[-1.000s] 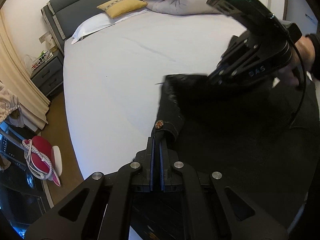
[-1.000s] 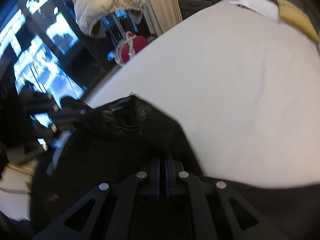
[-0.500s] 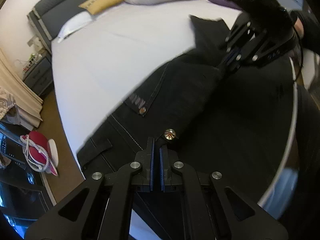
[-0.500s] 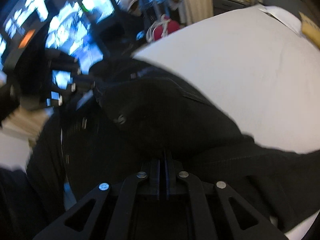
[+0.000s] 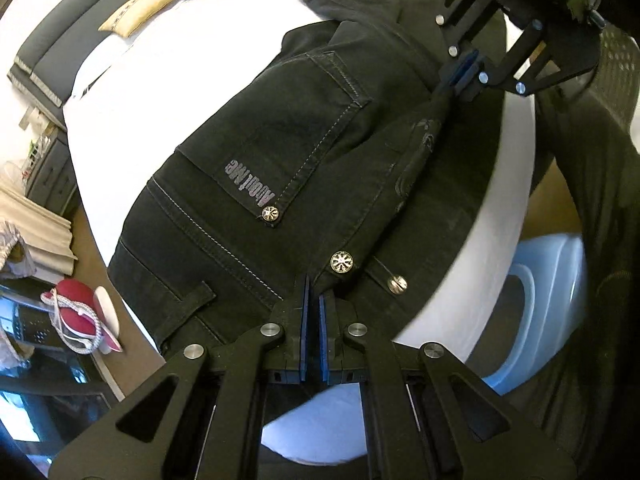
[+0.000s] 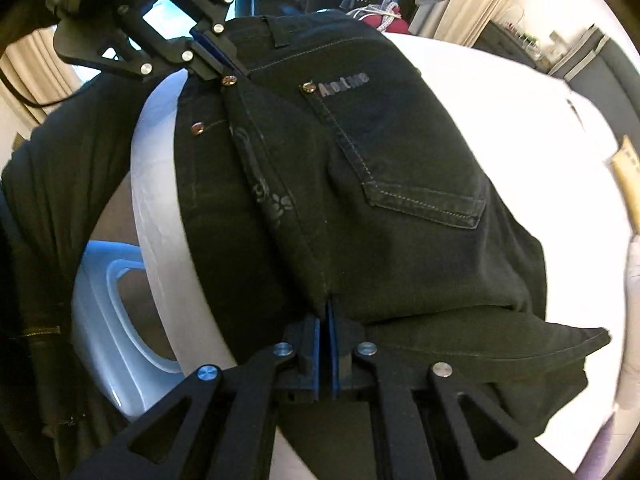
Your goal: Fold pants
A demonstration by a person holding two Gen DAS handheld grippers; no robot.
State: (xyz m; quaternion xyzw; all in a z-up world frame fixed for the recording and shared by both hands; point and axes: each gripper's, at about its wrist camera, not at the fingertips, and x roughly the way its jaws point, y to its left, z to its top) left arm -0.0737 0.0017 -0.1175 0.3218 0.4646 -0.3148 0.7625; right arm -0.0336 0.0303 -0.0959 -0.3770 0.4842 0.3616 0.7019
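The black pants (image 5: 304, 152) are lying on the white bed (image 5: 160, 60), near its edge, seat side up with a back pocket (image 5: 320, 120) and its grey lettering showing. They are doubled along a ridge running between the two grippers. The left gripper (image 5: 313, 300) is pinching the waistband next to a metal button (image 5: 341, 261), its blue-padded fingers (image 5: 304, 320) nearly together on the cloth. The right gripper (image 6: 325, 320) is clamping the far end of that ridge, near the crotch seam, fingers pressed on the fabric; in the left view it is sitting at the upper right (image 5: 460, 76). In the right view the left gripper is at the upper left (image 6: 218, 62), beside the button (image 6: 229, 80). A leg end (image 6: 560, 340) is trailing to the right on the sheet. A yellow pillow (image 5: 140, 12) is lying at the far headboard. A pale blue tub (image 5: 532, 304) is standing on the floor beside the bed.
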